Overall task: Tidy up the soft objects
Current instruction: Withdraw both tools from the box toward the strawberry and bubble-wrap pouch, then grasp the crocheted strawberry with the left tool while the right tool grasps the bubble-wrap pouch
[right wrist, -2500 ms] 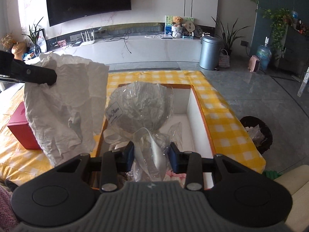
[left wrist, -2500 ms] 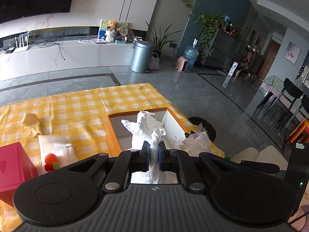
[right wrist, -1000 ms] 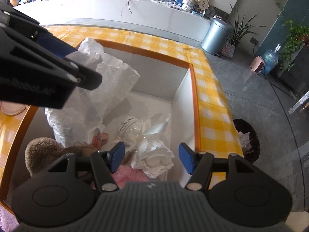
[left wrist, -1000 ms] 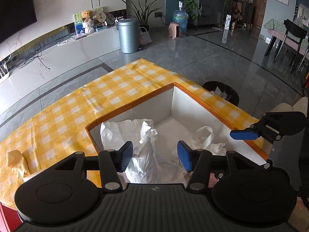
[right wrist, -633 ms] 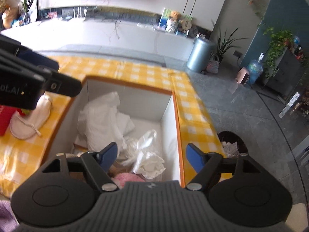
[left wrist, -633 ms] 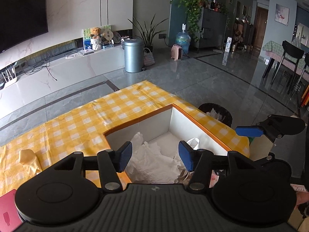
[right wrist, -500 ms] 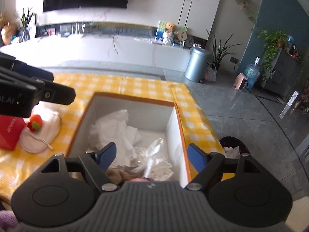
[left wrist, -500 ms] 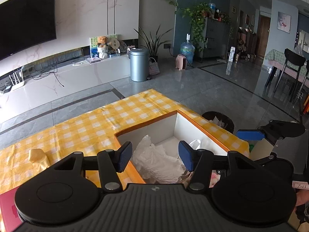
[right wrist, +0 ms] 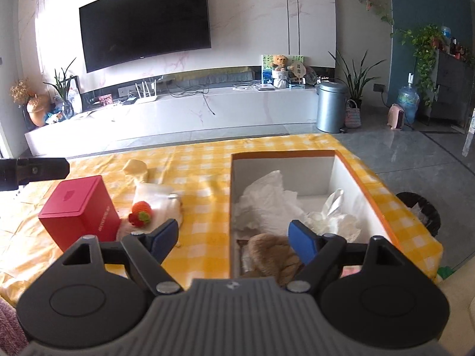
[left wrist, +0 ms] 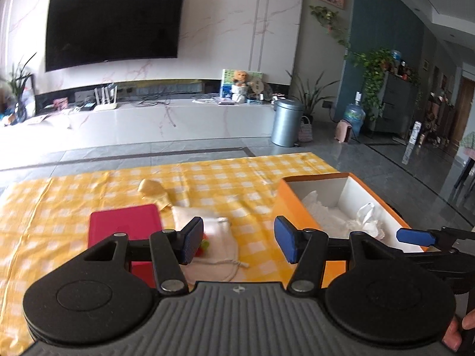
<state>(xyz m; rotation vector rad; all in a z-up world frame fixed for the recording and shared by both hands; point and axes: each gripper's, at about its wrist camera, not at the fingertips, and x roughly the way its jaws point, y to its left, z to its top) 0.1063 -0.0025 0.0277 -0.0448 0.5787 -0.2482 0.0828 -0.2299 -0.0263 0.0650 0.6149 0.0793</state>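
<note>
An orange box with white walls stands on the right of the yellow checked table. Inside lie a crumpled white bag, a clear-wrapped bundle and a brown plush. Left of the box a white drawstring pouch lies flat with a crocheted strawberry on it. My left gripper hovers open above the pouch, holding nothing. My right gripper hangs over the box's near left edge, its jaws closing slightly with nothing between them.
A red box stands left of the pouch, and a yellow cloth lies behind it. A black waste basket sits on the floor past the table's right edge. The orange box shows at right in the left wrist view.
Both grippers let go of the white bag and the wrapped bundle into the box, then rose, drew back and swung left. The left wrist view now faces the pouch and red box.
</note>
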